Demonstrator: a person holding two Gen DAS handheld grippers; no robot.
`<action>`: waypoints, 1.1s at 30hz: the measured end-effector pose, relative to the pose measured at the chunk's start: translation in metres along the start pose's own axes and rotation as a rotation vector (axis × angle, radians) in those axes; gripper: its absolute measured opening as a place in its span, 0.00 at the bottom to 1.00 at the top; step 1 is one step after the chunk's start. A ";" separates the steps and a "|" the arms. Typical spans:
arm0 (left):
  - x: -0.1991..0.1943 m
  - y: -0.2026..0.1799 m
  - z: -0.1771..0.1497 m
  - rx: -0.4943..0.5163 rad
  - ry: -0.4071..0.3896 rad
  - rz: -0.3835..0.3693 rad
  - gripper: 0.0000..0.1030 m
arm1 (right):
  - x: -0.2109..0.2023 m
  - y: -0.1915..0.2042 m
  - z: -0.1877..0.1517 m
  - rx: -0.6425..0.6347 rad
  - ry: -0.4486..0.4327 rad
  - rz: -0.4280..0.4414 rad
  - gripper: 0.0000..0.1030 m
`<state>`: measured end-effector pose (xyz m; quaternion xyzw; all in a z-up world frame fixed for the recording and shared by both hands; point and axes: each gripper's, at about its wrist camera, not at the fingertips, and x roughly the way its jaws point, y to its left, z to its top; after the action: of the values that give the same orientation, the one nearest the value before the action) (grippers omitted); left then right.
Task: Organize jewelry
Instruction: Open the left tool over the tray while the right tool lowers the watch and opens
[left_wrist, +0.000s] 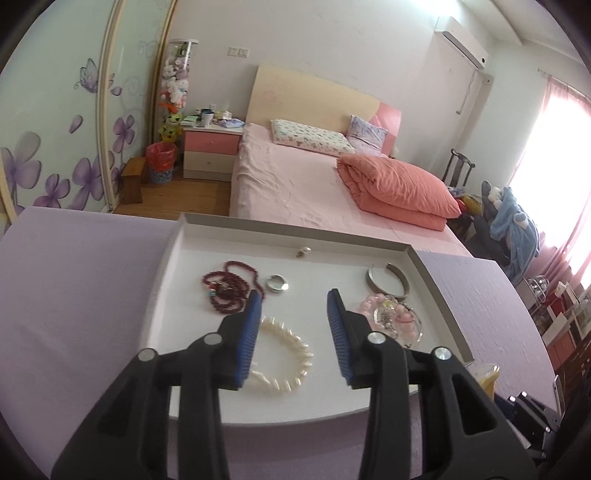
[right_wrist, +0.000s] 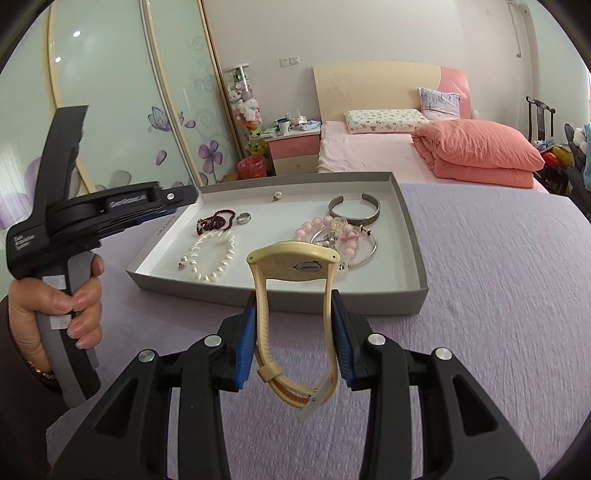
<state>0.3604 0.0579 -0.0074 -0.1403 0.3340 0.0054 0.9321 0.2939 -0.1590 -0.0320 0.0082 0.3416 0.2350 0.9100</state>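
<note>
A shallow grey tray (left_wrist: 295, 230) with a white floor lies on the lilac cloth. My left gripper (left_wrist: 294, 295) hovers over it, open, with a pearl bracelet (left_wrist: 284, 354) lying on the tray floor below the gap, untouched. Dark red beads (left_wrist: 225, 291) and a silver ring (left_wrist: 277, 283) lie just beyond the left fingertip. A silver cuff (left_wrist: 388, 282) and pink beads (left_wrist: 391, 317) lie to the right. My right gripper (right_wrist: 293, 299) is shut on a cream wristwatch (right_wrist: 295, 262), held upright just short of the tray's near wall (right_wrist: 388, 301).
A person's hand (right_wrist: 55, 302) grips the left tool's handle at the left of the right wrist view. A small pearl earring (left_wrist: 303, 252) lies near the tray's far wall. Beyond the lilac surface (right_wrist: 480, 277) stands a pink bed (left_wrist: 295, 184).
</note>
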 end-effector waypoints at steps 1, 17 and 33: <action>-0.002 0.004 0.001 -0.006 -0.005 0.004 0.47 | 0.001 -0.001 0.002 0.001 -0.001 -0.001 0.37; -0.031 0.023 -0.004 -0.016 -0.080 0.048 0.66 | 0.068 -0.002 0.062 0.051 -0.026 -0.108 0.38; -0.032 0.029 -0.012 -0.014 -0.078 0.030 0.67 | 0.087 0.000 0.068 0.041 -0.025 -0.168 0.66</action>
<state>0.3247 0.0855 -0.0038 -0.1416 0.2993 0.0273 0.9432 0.3936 -0.1117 -0.0340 0.0011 0.3342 0.1508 0.9304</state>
